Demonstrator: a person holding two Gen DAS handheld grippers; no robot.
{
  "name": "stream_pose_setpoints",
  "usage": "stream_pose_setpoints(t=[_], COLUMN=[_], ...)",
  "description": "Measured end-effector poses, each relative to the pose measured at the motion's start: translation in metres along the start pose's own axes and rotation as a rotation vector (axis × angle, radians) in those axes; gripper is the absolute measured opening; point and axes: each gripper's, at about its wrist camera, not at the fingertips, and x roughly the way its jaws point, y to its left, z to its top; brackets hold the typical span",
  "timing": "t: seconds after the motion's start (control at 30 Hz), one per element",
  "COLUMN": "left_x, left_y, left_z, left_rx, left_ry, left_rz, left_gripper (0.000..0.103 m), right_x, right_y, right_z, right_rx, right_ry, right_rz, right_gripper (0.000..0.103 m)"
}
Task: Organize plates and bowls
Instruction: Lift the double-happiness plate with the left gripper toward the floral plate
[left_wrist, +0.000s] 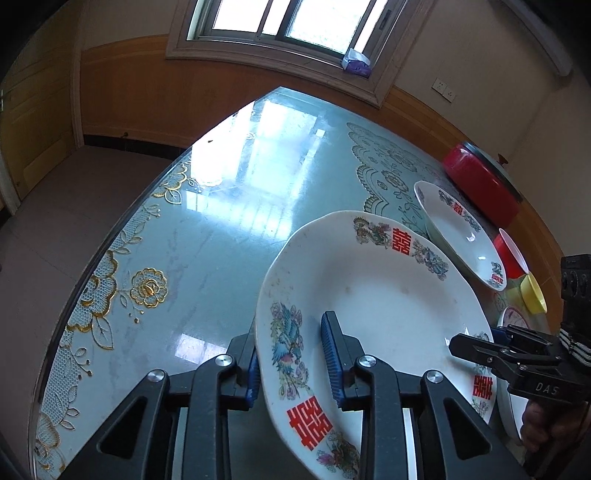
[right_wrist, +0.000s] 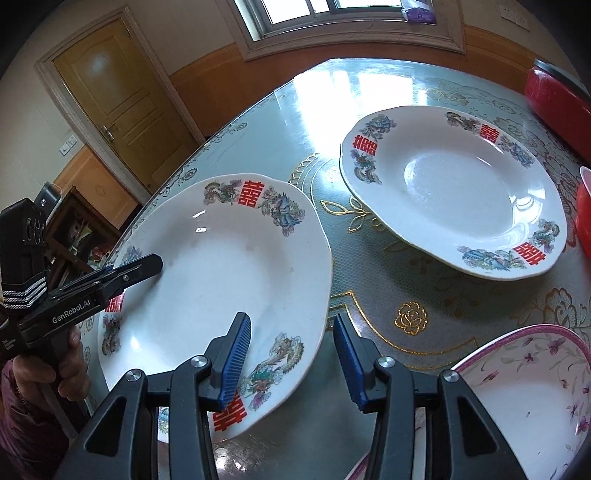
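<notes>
The left gripper (left_wrist: 291, 363) had its two blue pads on either side of the rim of a white plate (left_wrist: 373, 314) with red characters and bird patterns, one pad under the rim and one inside it, apparently pressing it. The plate sat tilted above the table (left_wrist: 229, 206). The right gripper (right_wrist: 291, 363) straddled the opposite rim of that same plate (right_wrist: 229, 273); its jaws stood partly open, the left pad over the plate's inside and the right pad clear of the edge, so it held nothing.

Only the left wrist view showed a red bowl (left_wrist: 511, 254) and a yellow bowl (left_wrist: 533, 293) along the table's far right, beyond a second patterned plate (left_wrist: 461, 232). Only the right wrist view showed a pink-rimmed floral plate (right_wrist: 524, 391) at the near right, a wooden door (right_wrist: 122, 99), and the person's hand (right_wrist: 70, 365) gripping the left tool's handle. A red pot (left_wrist: 480, 181) stood near the wall.

The table was glass over a pale green cloth with gold flower outlines, reflecting the window (left_wrist: 280, 22) above wood-panelled walls.
</notes>
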Motion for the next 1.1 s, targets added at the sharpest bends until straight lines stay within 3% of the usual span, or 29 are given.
stream_pose_setpoints(t=[0.13, 0.27, 0.4, 0.83, 1.1], left_x=[0.000, -0.002, -0.005, -0.021, -0.032], left_y=[-0.001, -0.001, -0.003, -0.008, -0.012], left_z=[-0.001, -0.003, -0.007, -0.020, -0.024], left_rx=[0.009, 0.017, 0.023, 0.065, 0.088], left_ry=[0.000, -0.004, -0.014, -0.046, -0.070], left_rz=[0.009, 0.014, 0.029, 0.047, 0.025], left_gripper=[0.030, 0.030, 0.029, 0.028, 0.027], right_x=[0.001, 0.007, 0.004, -0.004, -0.009], right_y=[0.011, 0.018, 0.017, 0.021, 0.015], right_z=[0.001, 0.001, 0.000, -0.007, -0.007], right_rx=[-0.040, -0.083, -0.108, -0.159, -0.127], right_ry=[0.000, -0.003, -0.003, -0.069, -0.099], right_rz=[0.024, -0.023, -0.049, -0.062, -0.035], right_gripper=[0.048, 0.048, 0.038, 0.038, 0.038])
